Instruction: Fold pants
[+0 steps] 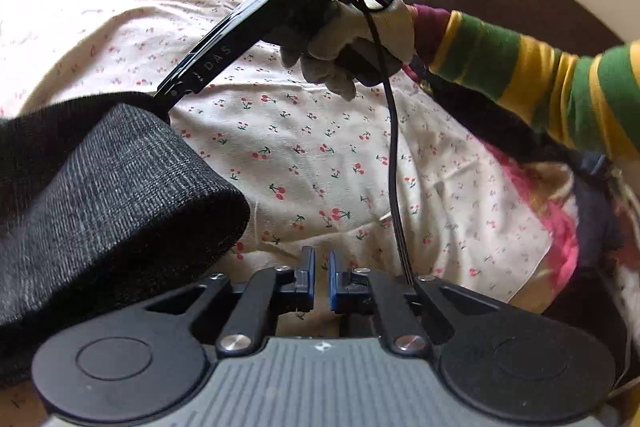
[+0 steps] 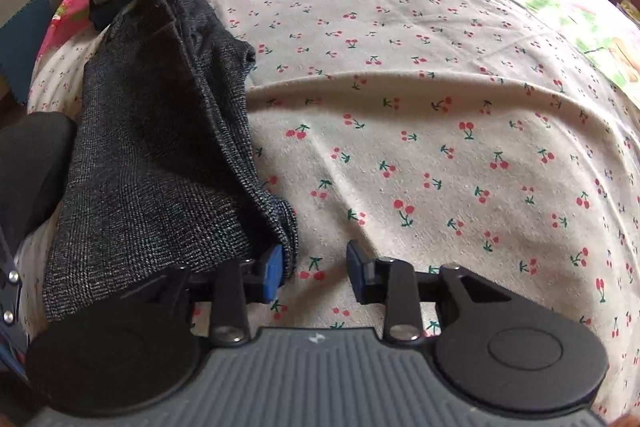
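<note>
While you worked at the fold, this is how things lay:

Pants: the dark grey speckled pants (image 2: 160, 155) lay lengthwise on the bed, stretching away from your right jaws on their left side, one rolled edge reaching down to the left blue pad. In the left wrist view the same pants (image 1: 116, 203) sat left of your left jaws as a thick folded bulge, not between them.

Right gripper: your right gripper (image 2: 316, 273) stood with its jaws partly apart over bare sheet; nothing lay between the pads. The pants' edge sat against the outer side of the left pad; whether it truly touched, you could not tell from this view. From the left wrist view, that tool's tip (image 1: 170, 97) disappeared behind the pants' fold.

Left gripper: your left gripper (image 1: 322, 277) had its blue pads drawn almost together, only a thin slit between them, with no cloth caught there.

Hand: your right hand (image 1: 352, 47), in a pale glove, held the right tool's handle ahead of and above the left jaws, a striped green and yellow sleeve (image 1: 560, 83) behind it.

Cable: a black cable (image 1: 394, 155) hung from that tool down to the right of the left jaws.

Sheet: the cream cherry-print sheet (image 2: 440, 147) spread ahead of both jaws, ridged by one long crease.
</note>
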The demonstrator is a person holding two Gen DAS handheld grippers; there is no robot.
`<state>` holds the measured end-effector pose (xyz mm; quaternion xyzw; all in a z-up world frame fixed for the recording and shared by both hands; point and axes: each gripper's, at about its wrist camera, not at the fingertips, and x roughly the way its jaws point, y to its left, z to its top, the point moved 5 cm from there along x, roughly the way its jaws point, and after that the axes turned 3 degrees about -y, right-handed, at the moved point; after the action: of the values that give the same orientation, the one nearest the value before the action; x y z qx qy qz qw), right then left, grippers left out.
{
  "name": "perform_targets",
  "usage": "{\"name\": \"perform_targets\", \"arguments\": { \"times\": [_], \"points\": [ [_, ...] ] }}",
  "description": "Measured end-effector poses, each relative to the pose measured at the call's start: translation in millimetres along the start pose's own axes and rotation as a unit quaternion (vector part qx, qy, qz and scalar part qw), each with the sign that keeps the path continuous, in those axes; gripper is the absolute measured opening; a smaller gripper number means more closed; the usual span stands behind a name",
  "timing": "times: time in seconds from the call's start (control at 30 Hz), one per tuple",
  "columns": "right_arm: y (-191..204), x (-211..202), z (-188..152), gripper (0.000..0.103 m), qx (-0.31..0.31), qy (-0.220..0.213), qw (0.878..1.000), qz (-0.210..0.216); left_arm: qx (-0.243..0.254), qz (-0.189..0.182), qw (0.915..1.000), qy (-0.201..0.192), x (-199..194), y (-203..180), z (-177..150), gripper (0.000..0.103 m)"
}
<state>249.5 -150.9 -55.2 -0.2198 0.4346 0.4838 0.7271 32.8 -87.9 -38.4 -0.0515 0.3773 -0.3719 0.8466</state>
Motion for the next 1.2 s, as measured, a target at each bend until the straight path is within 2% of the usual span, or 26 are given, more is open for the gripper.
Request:
{"name": "perform_targets", "arguments": {
  "times": [0.03,0.1,0.17,0.23,0.3,0.33,0.37,0.4,0.5,0.57,0.63,0.67,0.73,0.77,0.83,0.93,1.0,1.07,1.13,1.17,1.2],
  "points": [
    [-4.4,-4.4,0.9,0.035,0.037,-0.010,0.999,0.010,0.009,0.002,1.0000,0.002,-1.7,-0.9,-1.0,0.021],
    [-6.5,-16.4,-1.3,0.034,0.086,-0.037,0.995,0.020,-0.014,-0.024,0.9995,0.017,-11.1,5.0,-1.7,0.022],
    [1.2,-28.5,-7.8,0.035,0.100,-0.049,0.994,0.007,-0.024,-0.027,0.9991,0.022,-25.3,13.1,-2.7,0.026],
    [6.2,-37.4,-13.8,0.037,0.107,-0.052,0.993,-0.022,-0.005,0.002,0.9999,0.015,-45.2,22.4,-2.3,0.028],
    [-2.5,-44.2,-18.3,0.037,0.146,-0.055,0.986,-0.058,0.008,0.042,0.9991,0.000,-67.0,40.3,1.5,0.032],
    [-10.3,-46.7,-20.6,0.038,0.173,-0.058,0.980,-0.075,0.010,0.071,0.9973,-0.012,-78.5,53.9,4.1,0.033],
    [-21.7,-49.5,-22.9,0.039,0.213,-0.059,0.969,-0.107,0.008,0.103,0.9943,-0.026,-91.5,70.2,6.9,0.036],
    [-23.6,-52.7,-21.1,0.036,0.222,-0.065,0.965,-0.123,0.001,0.131,0.9905,-0.040,-105.4,87.2,8.5,0.039],
    [10.9,-58.6,12.8,0.036,0.163,-0.105,0.974,-0.116,-0.051,0.217,0.9714,-0.081,-147.3,145.2,5.8,0.048],
    [52.7,-44.7,50.4,0.038,0.107,-0.122,0.984,-0.070,-0.088,0.255,0.9582,-0.096,-167.2,178.1,-2.8,0.049],
    [95.0,-15.1,89.7,0.048,0.055,-0.123,0.991,-0.008,-0.130,0.290,0.9422,-0.105,-183.6,212.5,-16.5,0.051],
    [110.6,-0.9,104.5,0.051,0.033,-0.123,0.992,0.010,-0.149,0.294,0.9379,-0.107,-189.2,224.9,-23.2,0.052],
    [144.3,37.6,139.8,0.067,-0.026,-0.114,0.993,0.034,-0.179,0.290,0.9327,-0.117,-196.1,242.3,-34.3,0.059],
    [160.4,61.2,156.4,0.069,-0.059,-0.107,0.991,0.047,-0.192,0.293,0.9291,-0.118,-198.0,252.0,-40.6,0.061],
    [180.2,95.7,176.1,0.069,-0.096,-0.085,0.989,0.076,-0.185,0.294,0.9314,-0.107,-195.0,260.9,-46.8,0.063],
    [193.0,147.2,190.9,0.070,-0.147,-0.042,0.986,0.062,-0.140,0.326,0.9307,-0.090,-189.1,270.7,-49.1,0.074],
    [192.5,157.8,194.5,0.070,-0.141,-0.040,0.987,0.069,-0.124,0.328,0.9324,-0.087,-187.4,275.0,-50.2,0.081],
    [194.4,151.1,197.0,0.049,-0.123,-0.049,0.988,0.076,-0.126,0.322,0.9345,-0.084,-184.9,278.1,-52.2,0.080],
    [194.9,142.0,198.7,0.024,-0.111,-0.053,0.991,0.050,-0.120,0.318,0.9365,-0.087,-184.7,278.6,-52.8,0.078],
    [192.3,136.9,202.1,0.019,-0.092,-0.053,0.993,0.045,-0.119,0.314,0.9374,-0.094,-187.8,278.2,-51.6,0.067],
    [188.9,132.5,206.6,0.008,-0.074,-0.055,0.995,0.043,-0.117,0.314,0.9369,-0.098,-191.9,278.9,-49.8,0.053]
  ]
}}
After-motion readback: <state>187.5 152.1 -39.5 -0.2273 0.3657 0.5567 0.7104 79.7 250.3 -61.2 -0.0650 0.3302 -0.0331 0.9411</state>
